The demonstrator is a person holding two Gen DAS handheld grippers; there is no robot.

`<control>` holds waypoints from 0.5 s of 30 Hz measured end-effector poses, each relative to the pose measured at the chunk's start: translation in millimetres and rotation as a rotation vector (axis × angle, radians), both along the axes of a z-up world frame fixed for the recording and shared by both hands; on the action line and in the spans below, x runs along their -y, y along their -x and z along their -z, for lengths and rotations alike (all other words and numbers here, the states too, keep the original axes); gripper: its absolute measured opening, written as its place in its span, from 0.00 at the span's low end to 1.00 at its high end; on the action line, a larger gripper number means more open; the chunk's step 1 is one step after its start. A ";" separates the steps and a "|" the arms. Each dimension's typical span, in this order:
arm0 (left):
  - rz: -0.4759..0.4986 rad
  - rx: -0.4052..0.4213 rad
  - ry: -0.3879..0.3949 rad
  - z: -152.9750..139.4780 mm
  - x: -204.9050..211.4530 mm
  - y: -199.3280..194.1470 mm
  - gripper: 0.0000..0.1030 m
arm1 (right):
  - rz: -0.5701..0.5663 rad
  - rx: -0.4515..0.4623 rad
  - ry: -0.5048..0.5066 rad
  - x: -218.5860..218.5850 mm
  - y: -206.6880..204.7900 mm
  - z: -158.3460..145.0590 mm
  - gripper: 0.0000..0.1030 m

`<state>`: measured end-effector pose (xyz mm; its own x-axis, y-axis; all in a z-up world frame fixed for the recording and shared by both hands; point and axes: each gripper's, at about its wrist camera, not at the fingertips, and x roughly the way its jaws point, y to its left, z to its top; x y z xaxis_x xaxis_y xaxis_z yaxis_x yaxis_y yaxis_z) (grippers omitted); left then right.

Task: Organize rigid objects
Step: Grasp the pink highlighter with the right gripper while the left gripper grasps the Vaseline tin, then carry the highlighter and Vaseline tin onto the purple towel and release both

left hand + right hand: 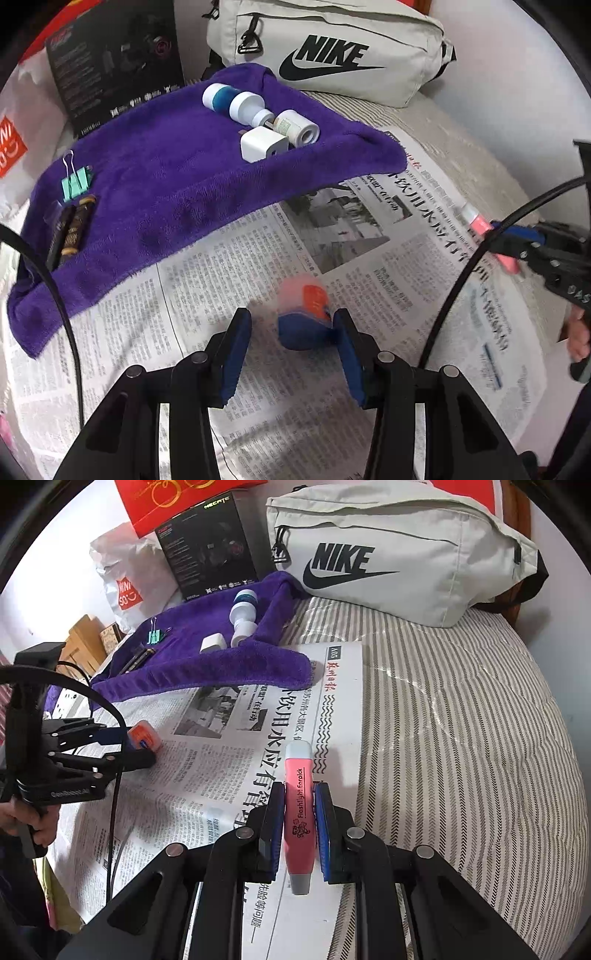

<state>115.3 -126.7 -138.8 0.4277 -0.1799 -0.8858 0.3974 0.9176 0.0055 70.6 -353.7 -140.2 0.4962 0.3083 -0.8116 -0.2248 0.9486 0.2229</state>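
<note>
My left gripper (pixel 291 328) is open, its jaws wider than a small orange and blue object (pixel 304 314), blurred, which lies on the newspaper (pixel 258 258) against the right pad. That object also shows in the right wrist view (pixel 144 736). My right gripper (pixel 300 801) is shut on a pink flashlight earpick (pixel 299 812), held lengthwise over the newspaper (pixel 221 775); it also shows in the left wrist view (pixel 480 225). The purple towel (pixel 177 184) holds a white charger (pixel 263 149), white bottles (pixel 240 105), a green binder clip (pixel 77 186) and dark sticks (pixel 72 230).
A grey Nike bag (pixel 332 48) and a black box (pixel 118 55) stand behind the towel. A Miniso bag (pixel 122 579) and a red bag (pixel 166 498) stand at the back left. Striped bedding (pixel 461 738) lies to the right.
</note>
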 end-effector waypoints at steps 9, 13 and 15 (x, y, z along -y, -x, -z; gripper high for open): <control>0.035 0.032 -0.006 0.0 1.7 0.3 0.40 | -0.012 -0.017 0.001 -4.2 -2.7 4.6 0.16; 0.048 0.043 -0.011 -0.1 4.0 0.8 0.39 | -0.010 -0.018 0.008 -5.2 -3.5 4.1 0.16; 0.055 0.046 -0.016 -0.6 3.9 1.2 0.38 | -0.014 -0.020 0.011 -6.4 -3.4 3.8 0.16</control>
<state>114.1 -130.5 -138.2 0.4578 -0.1907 -0.8683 0.4463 0.8940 0.0390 74.0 -347.3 -144.0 0.4759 0.3062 -0.8245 -0.2336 0.9478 0.2171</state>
